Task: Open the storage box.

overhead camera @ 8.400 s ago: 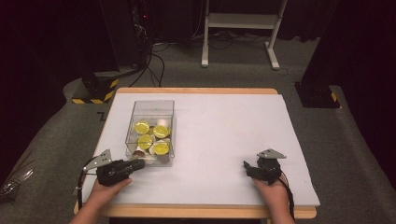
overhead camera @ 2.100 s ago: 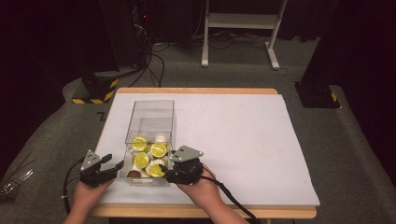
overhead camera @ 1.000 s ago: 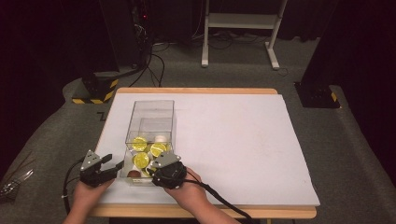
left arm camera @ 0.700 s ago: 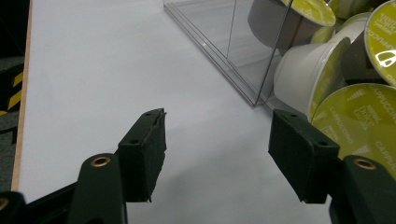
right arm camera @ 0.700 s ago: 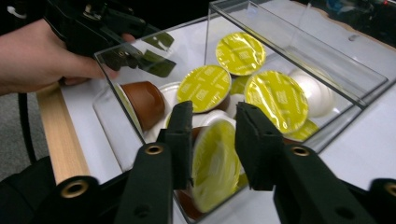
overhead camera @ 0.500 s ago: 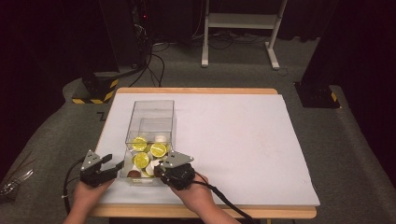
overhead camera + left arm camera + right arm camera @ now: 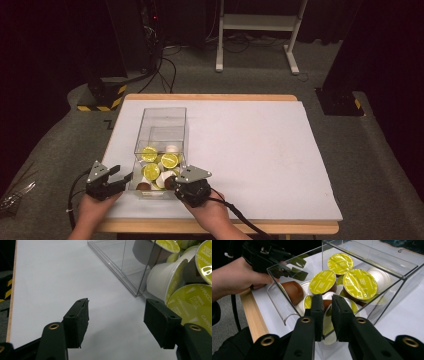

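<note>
Right claw (image 7: 327, 305): we see its jaws, just closing, pinch a white capsule (image 7: 327, 322).
Capsule: inside the clear box (image 7: 161, 122) on the worktop (image 7: 260, 150).
Left claw (image 7: 116, 315): open, beside the box.
Advice: we'd lift straight up, clearing the wall.

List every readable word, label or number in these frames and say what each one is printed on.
"CAPPUCCINO": on the yellow-green foil lid of a coffee capsule in the clear plastic box, left gripper view.
Smaller print on that lid: too blurred to read.
Lids in the right gripper view: print too small to read.
</note>
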The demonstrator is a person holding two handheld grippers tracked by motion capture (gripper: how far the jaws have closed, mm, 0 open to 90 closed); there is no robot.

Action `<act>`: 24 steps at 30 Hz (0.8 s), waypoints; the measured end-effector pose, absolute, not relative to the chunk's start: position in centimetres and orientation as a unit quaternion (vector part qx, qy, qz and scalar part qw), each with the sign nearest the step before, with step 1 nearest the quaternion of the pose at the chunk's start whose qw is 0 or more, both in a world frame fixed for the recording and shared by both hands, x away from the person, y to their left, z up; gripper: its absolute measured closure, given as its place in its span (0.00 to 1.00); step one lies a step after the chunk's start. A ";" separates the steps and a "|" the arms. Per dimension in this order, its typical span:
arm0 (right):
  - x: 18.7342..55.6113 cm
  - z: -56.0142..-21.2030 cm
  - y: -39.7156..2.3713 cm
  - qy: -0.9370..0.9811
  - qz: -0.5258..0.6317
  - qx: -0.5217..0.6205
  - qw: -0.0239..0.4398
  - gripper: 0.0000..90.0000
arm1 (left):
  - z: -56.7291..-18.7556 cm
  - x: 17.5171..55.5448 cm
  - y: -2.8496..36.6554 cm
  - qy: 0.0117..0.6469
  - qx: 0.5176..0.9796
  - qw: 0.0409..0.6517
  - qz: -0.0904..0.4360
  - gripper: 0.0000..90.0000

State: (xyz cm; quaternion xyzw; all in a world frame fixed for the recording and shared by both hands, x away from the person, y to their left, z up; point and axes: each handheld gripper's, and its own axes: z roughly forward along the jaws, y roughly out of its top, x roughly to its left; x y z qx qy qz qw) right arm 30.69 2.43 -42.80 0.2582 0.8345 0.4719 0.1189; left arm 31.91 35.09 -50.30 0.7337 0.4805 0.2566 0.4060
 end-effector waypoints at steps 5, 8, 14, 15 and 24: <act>30.8 -42.6 2.5 0.832 0.474 0.263 0.119 0.93 | -50.3 31.9 35.1 0.480 0.734 0.406 0.256 0.41; 30.7 -42.6 2.4 0.828 0.479 0.265 0.119 0.98 | -50.3 31.9 35.1 0.480 0.734 0.406 0.256 0.41; 30.7 -42.4 2.5 0.832 0.474 0.264 0.121 0.99 | -50.3 31.9 35.0 0.480 0.734 0.405 0.257 0.41; 30.7 -42.4 2.5 0.832 0.474 0.264 0.121 0.99 | -50.3 31.9 35.1 0.480 0.735 0.405 0.257 0.41; 30.5 -42.0 2.6 0.829 0.478 0.258 0.135 1.00 | -50.3 31.9 35.0 0.481 0.734 0.404 0.257 0.41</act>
